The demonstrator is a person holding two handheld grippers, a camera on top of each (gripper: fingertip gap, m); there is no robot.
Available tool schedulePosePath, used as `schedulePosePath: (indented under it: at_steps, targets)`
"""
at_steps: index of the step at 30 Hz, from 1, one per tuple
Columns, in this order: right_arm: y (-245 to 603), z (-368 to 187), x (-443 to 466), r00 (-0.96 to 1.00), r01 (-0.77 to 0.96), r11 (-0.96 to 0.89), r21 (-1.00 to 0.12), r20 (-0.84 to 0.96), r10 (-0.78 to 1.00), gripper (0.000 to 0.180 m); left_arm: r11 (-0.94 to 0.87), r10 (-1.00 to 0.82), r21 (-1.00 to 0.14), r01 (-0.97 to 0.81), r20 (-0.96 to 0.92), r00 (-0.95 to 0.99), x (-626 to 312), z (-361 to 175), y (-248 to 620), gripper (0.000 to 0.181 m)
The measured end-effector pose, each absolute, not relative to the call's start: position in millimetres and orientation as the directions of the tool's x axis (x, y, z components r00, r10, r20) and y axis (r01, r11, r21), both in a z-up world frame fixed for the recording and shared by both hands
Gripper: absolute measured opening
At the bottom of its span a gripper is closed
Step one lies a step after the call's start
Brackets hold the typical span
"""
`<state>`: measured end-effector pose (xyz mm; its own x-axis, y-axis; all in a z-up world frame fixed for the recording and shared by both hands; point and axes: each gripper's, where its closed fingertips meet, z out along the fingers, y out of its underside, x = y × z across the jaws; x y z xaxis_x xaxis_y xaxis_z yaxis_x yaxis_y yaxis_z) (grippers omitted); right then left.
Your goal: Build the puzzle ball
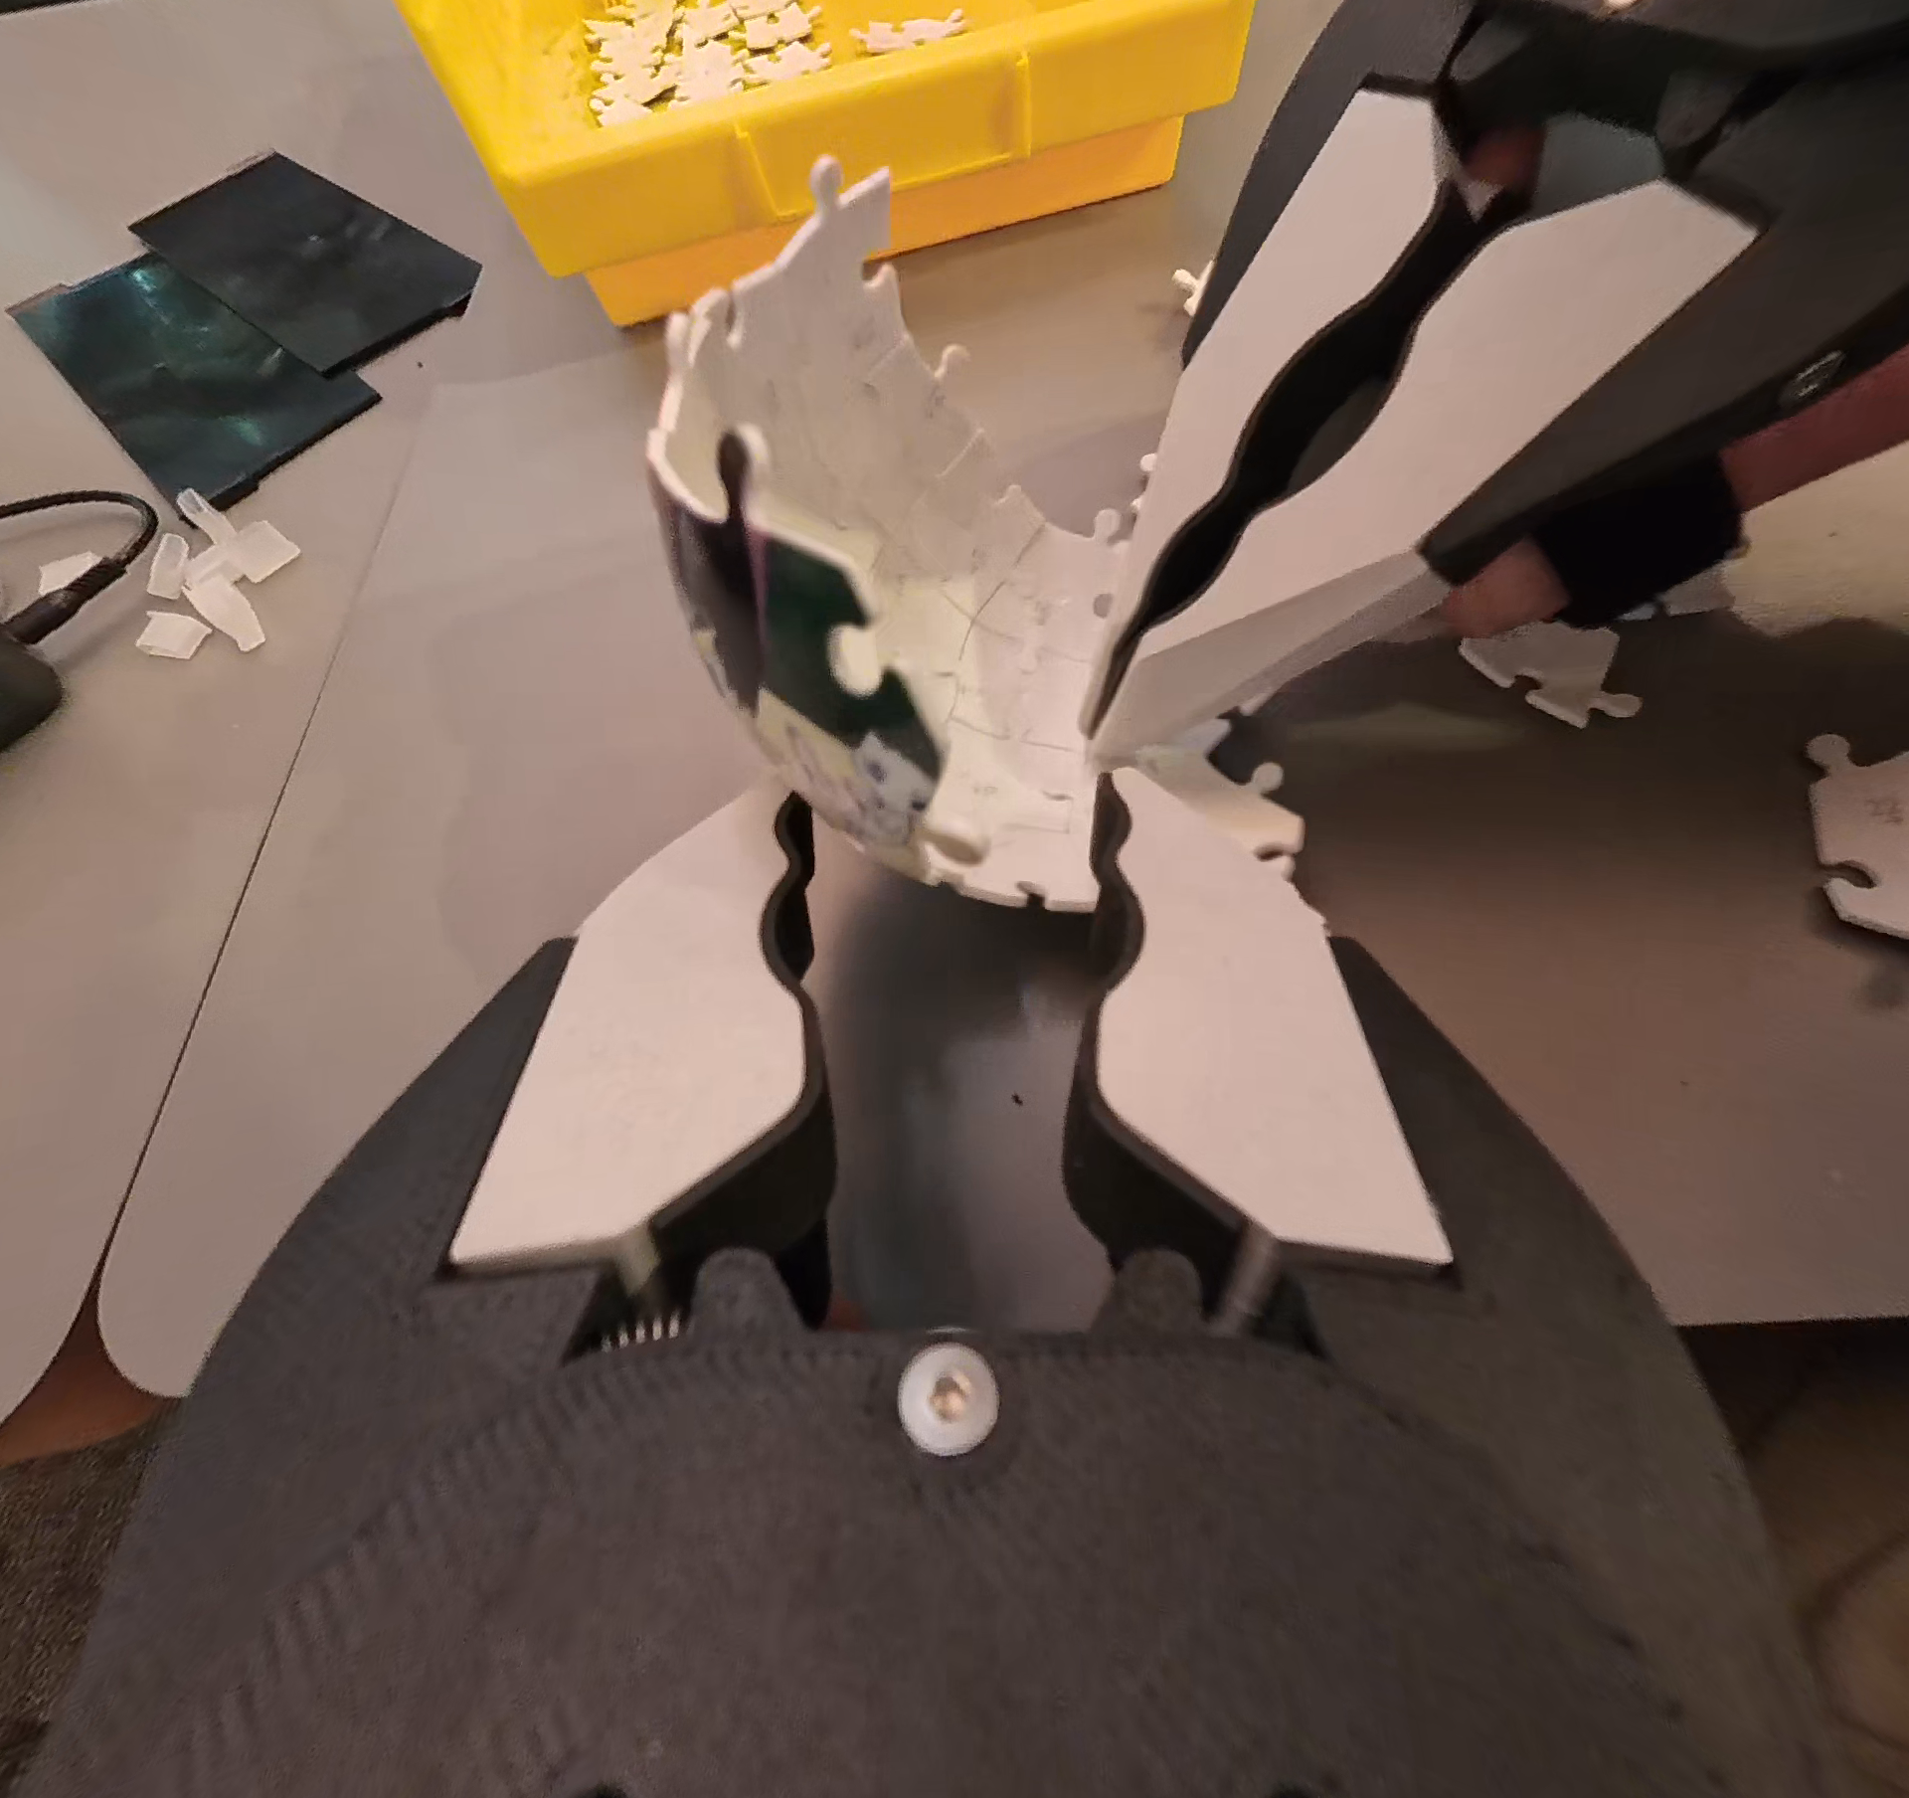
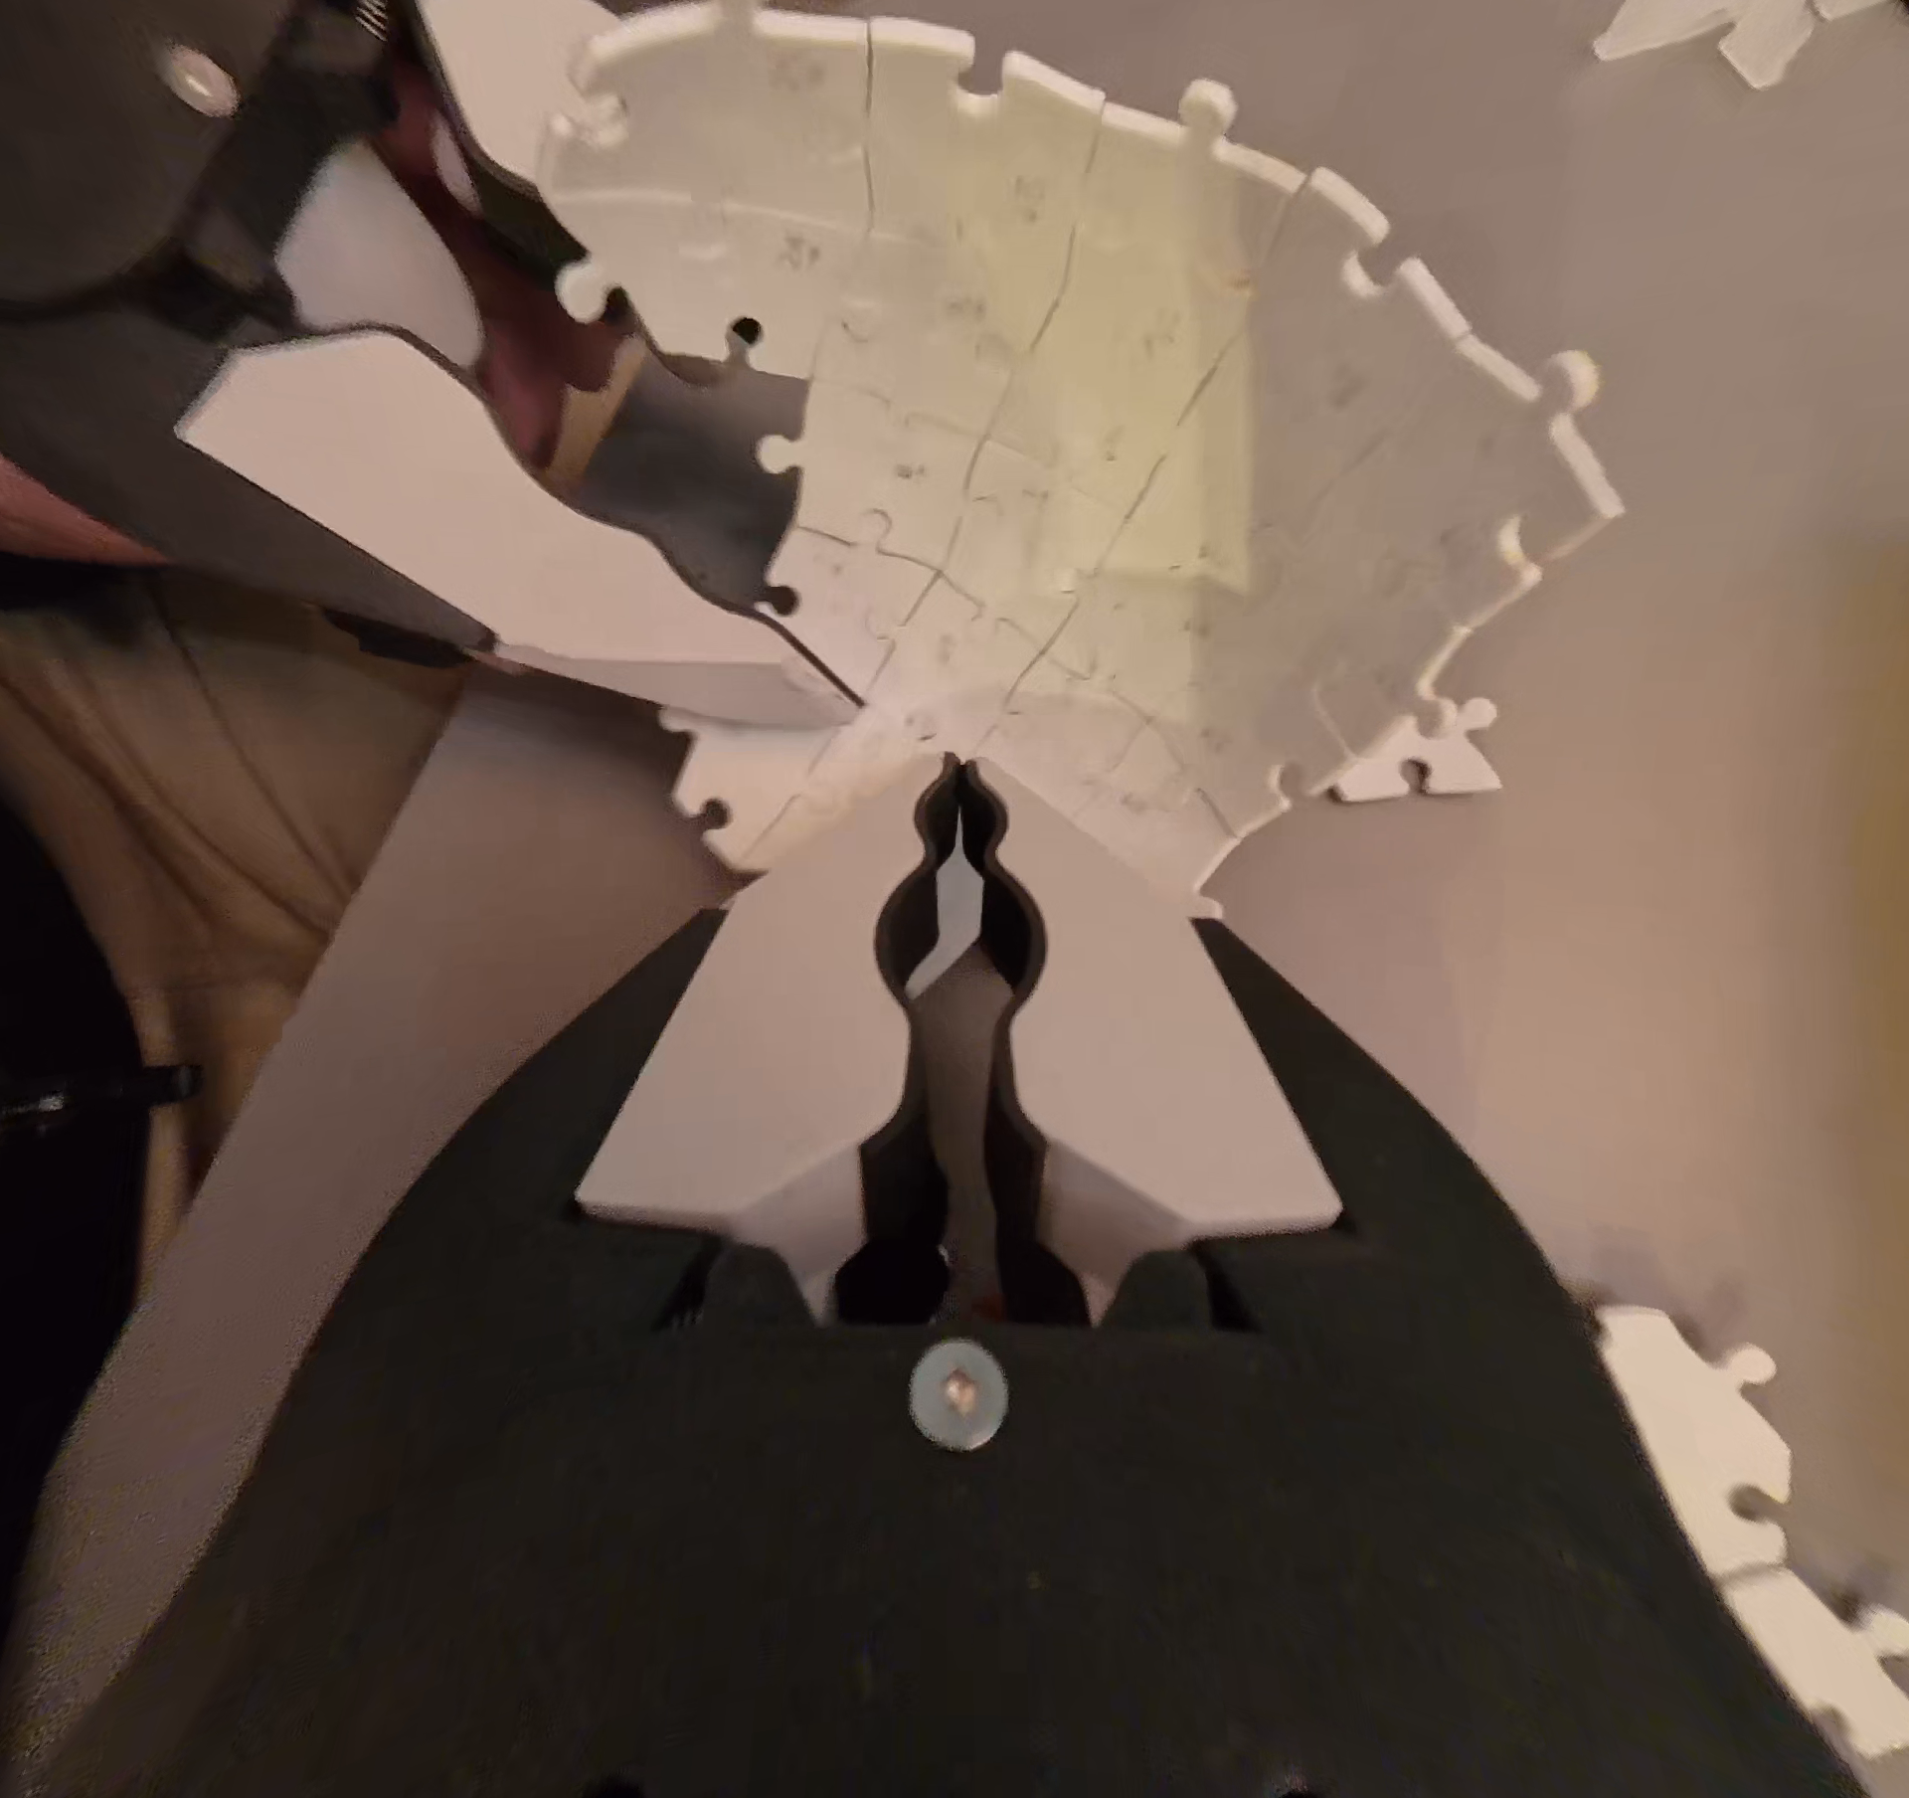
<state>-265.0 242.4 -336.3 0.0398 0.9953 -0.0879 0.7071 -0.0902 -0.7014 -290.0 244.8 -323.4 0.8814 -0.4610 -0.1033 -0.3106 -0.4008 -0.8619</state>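
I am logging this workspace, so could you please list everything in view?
Puzzle shell: one, white inside, dark print outside, centre.
Bin: one, yellow, behind shell.
Loose pieces: many, white, in bin.
Joined pieces: a few, white, table, right.
Sheets: two, dark, left.
Clear bits: several, left.
Cable: one, black, far left.
Table: one, grey.
Left gripper: open, tips flanking shell.
Right gripper: shut on shell edge.

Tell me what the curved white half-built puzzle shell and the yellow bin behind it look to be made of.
Curved white half-built puzzle shell: apparently rigid matte plastic, since its thin interlocked pieces hold a bowl curve; the outside is printed dark. Stiff card cannot be ruled out.

Yellow bin: looks like moulded plastic with a slight sheen, judging by its uniform colour, ribbed walls and rounded rim.
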Motion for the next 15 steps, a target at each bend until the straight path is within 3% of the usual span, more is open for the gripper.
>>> schedulePosePath:
  at_steps: [15]
  targets:
    - [244.2,-340.5,-266.1,-0.002,0.723,0.088,-0.685,0.125,0.992,0.0,-0.395,-0.462,-0.864,-0.313,-0.108,0.88,-290.2,-322.9,244.9,0.053]
